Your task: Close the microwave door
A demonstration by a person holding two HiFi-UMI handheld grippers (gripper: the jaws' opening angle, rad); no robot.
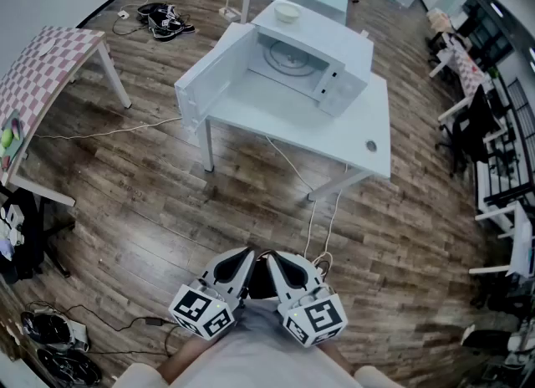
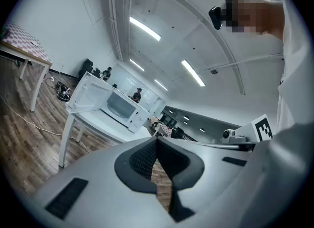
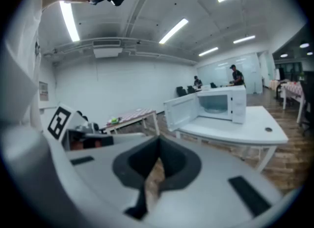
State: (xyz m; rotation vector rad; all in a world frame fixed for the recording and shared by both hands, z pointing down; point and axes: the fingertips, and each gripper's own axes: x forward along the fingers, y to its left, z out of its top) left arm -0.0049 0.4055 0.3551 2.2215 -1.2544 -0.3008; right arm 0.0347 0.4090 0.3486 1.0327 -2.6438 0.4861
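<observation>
I am holding both grippers low and close against my body, side by side, well short of the microwave [image 1: 305, 64]. The left gripper [image 1: 241, 262] is showing its jaws drawn together in its own view, the dark pads [image 2: 142, 160] meeting at the tips with nothing between them, only wooden floor [image 1: 167, 202] peeking through the slit behind. The right gripper [image 1: 284, 265] is sitting the same way, jaws pressed together and empty. In the head view the two are leaning toward each other, their tips nearly touching.

The microwave is standing on a white table [image 1: 359, 140] ahead of me, toward the table's far side. Its door [image 1: 213, 85] is hanging wide open, swung out to the left past the table's edge, and the white cavity is showing. What looks like a pale bowl [image 1: 287, 12] is resting on top of the microwave, though it is too small for me to be sure. A cable [image 1: 313, 211] is trailing from the table down to the floor. A checkered table [image 1: 50, 64] is standing off to my left.
</observation>
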